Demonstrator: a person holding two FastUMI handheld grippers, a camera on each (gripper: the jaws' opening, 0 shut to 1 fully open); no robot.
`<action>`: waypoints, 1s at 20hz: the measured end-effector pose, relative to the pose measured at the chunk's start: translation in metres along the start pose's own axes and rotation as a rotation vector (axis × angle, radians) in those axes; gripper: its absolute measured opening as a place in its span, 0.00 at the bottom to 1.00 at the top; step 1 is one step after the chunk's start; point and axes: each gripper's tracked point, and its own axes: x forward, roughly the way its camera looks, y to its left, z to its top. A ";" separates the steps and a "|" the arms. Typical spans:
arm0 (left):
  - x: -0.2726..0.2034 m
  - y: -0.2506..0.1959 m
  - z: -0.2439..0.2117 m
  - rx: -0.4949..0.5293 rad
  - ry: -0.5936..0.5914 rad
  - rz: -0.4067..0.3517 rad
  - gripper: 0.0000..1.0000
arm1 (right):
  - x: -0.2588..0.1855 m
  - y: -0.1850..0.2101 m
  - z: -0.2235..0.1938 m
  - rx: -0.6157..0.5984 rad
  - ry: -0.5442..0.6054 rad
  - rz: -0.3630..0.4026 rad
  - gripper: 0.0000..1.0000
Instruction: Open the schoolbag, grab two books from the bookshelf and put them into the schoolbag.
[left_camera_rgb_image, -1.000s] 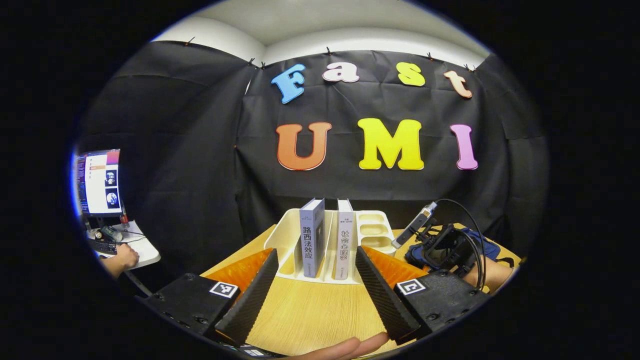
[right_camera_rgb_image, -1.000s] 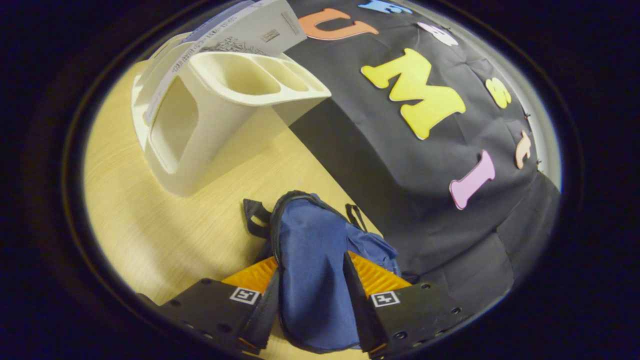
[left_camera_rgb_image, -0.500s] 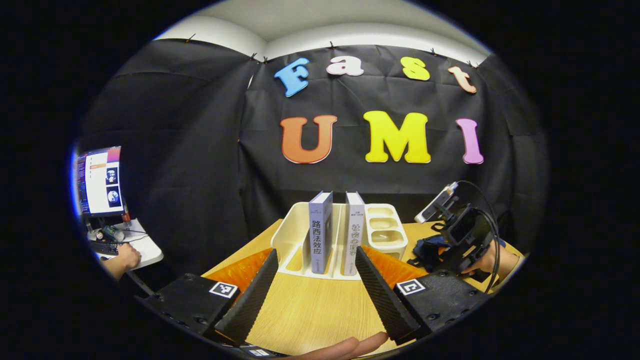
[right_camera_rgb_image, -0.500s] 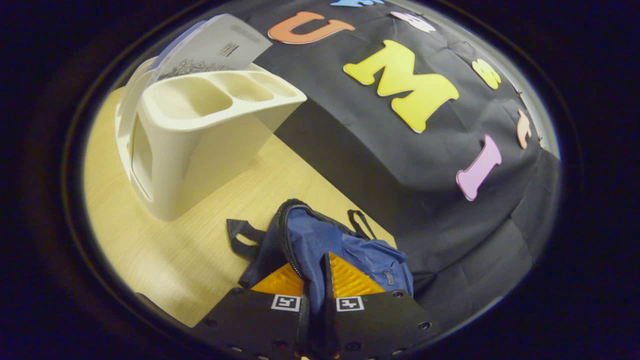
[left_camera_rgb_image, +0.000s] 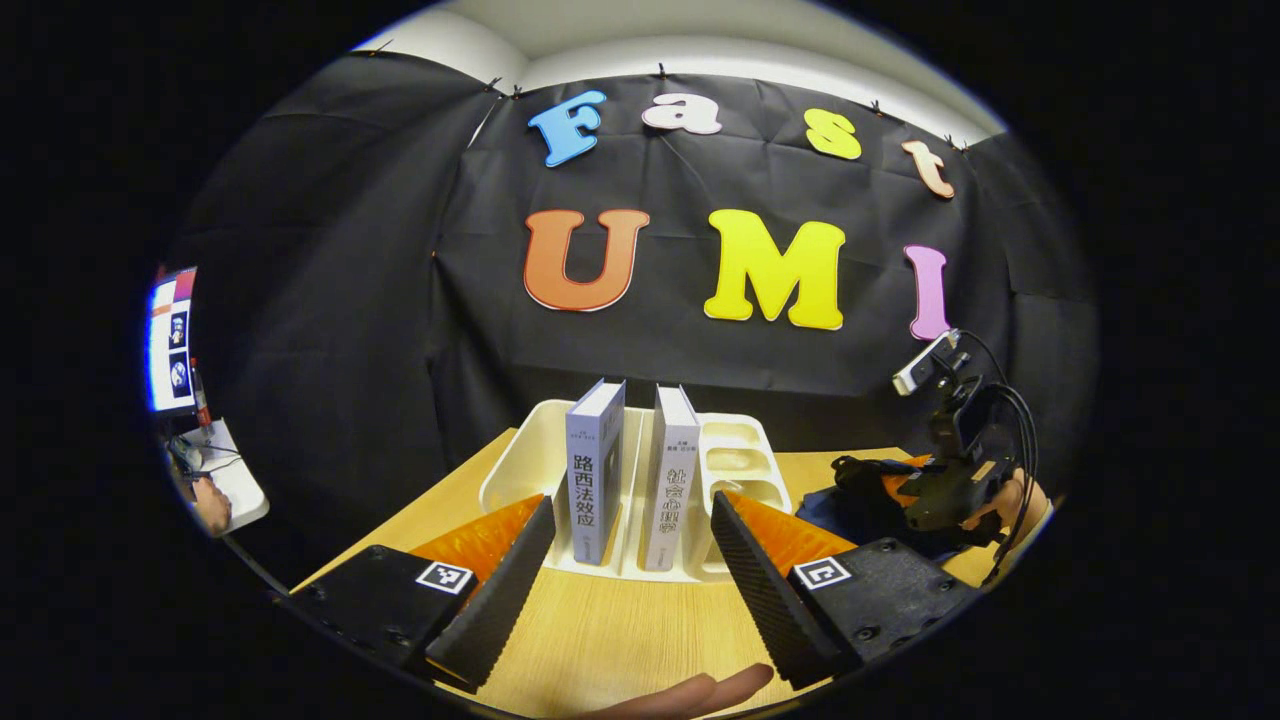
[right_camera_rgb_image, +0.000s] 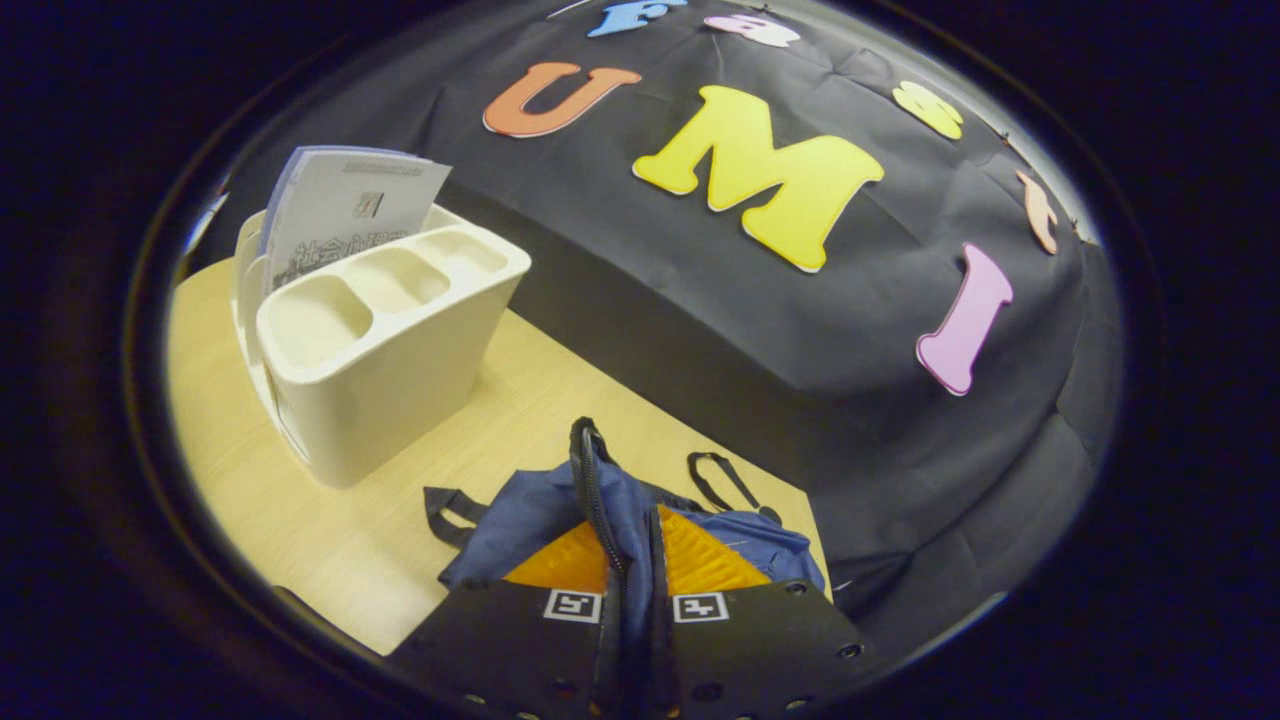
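Opening the schoolbag (right_camera_rgb_image: 610, 500) is the step in hand: at lower centre, the right gripper (right_camera_rgb_image: 630, 570) pinches its blue flap. Jaws wide, the left gripper (left_camera_rgb_image: 630, 560) faces two books (left_camera_rgb_image: 595, 470) in the cream bookshelf (left_camera_rgb_image: 520, 470), centre frame; next, close on one.

Matt blue cloth schoolbag (right_camera_rgb_image: 620, 505), smooth cream plastic bookshelf (right_camera_rgb_image: 385, 350), wood-grain table (left_camera_rgb_image: 620, 630), paper books (left_camera_rgb_image: 595, 470).
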 end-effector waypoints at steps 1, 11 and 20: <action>0.009 -0.002 0.006 0.007 0.002 0.001 1.00 | -0.001 -0.007 0.004 0.016 -0.007 0.014 0.11; 0.098 -0.060 0.065 0.002 0.089 -0.143 1.00 | -0.007 -0.097 0.028 0.142 -0.098 0.070 0.11; 0.183 -0.076 0.081 0.028 0.290 -0.129 0.99 | -0.005 -0.152 0.046 0.259 -0.195 0.087 0.11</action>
